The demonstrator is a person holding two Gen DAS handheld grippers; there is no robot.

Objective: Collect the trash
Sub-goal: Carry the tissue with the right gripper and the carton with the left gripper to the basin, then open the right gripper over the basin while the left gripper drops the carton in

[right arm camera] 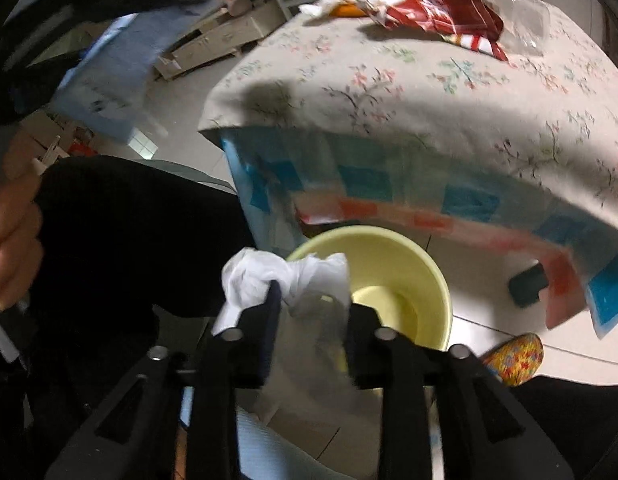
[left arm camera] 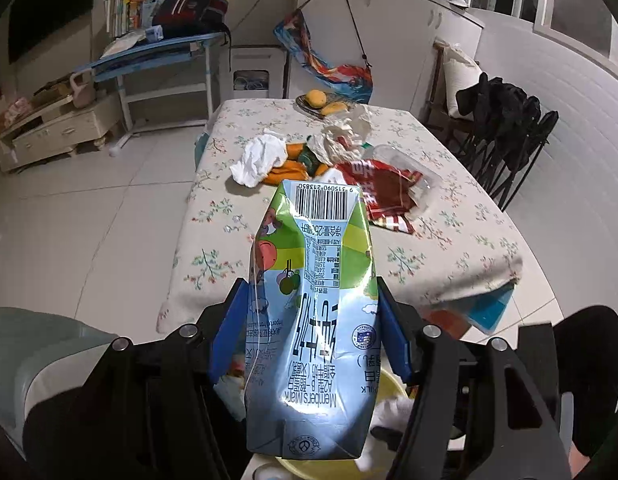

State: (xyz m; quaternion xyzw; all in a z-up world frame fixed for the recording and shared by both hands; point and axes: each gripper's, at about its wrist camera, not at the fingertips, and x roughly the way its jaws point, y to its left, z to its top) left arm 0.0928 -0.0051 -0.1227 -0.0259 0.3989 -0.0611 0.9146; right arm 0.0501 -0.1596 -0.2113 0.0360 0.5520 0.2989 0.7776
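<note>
The left gripper squeezes a crushed milk carton in the middle of the frame. The right gripper has a white tissue between its loosened fingers, just above the yellow bin at center. More trash lies on the table.

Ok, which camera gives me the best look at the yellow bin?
The right wrist view: the yellow bin shows its open mouth and inner wall on the floor beside the table. In the left wrist view, only slivers of its rim peek out behind the milk carton.
</note>
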